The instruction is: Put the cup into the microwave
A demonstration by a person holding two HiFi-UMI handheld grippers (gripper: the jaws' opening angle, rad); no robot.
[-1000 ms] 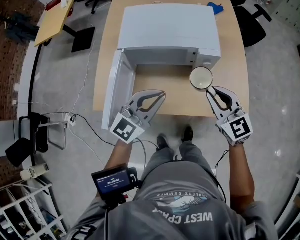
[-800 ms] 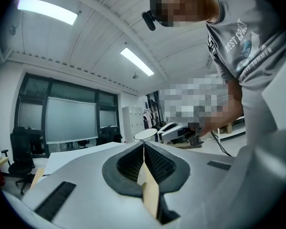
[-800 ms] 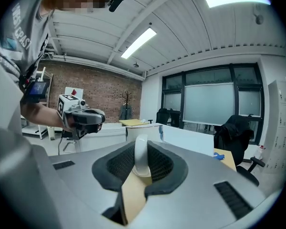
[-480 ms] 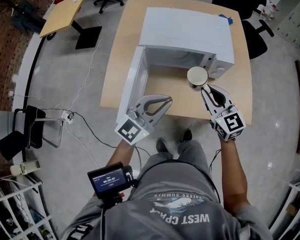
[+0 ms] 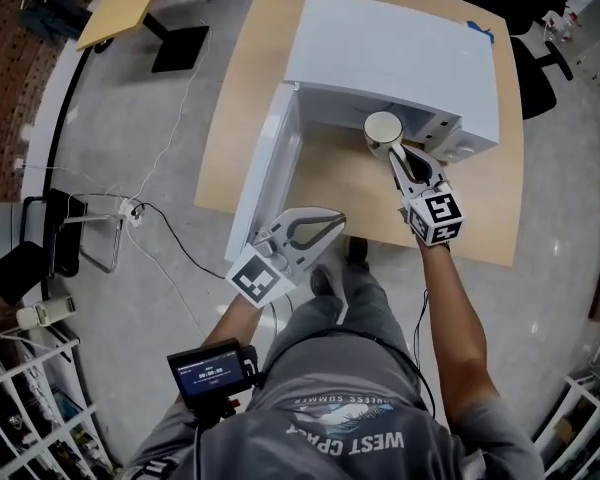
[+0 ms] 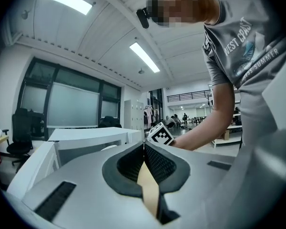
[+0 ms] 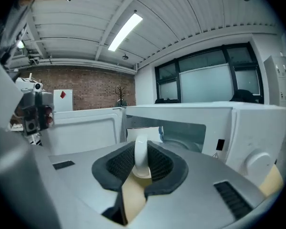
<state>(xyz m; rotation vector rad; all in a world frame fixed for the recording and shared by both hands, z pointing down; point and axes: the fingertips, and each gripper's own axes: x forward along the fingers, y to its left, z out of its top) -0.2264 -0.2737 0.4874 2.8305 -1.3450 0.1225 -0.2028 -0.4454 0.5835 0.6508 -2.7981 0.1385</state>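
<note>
The right gripper (image 5: pixel 399 157) has its grey jaws clamped on the curved handle (image 7: pixel 139 155) of a round white cup (image 5: pixel 382 129), and carries it upright, with its open mouth facing up, clear of the light wooden table (image 5: pixel 352 186). The cup sits right at the open front of the boxy white microwave (image 5: pixel 395 53), at the right part of the opening, close to the control panel; whether its body has crossed into the cavity cannot be told. The microwave's white door (image 5: pixel 266 180) stands swung wide open at the left. The left gripper (image 5: pixel 334 219) hangs near the table's near edge, just beside that door, its jaws pressed together with nothing between them.
</note>
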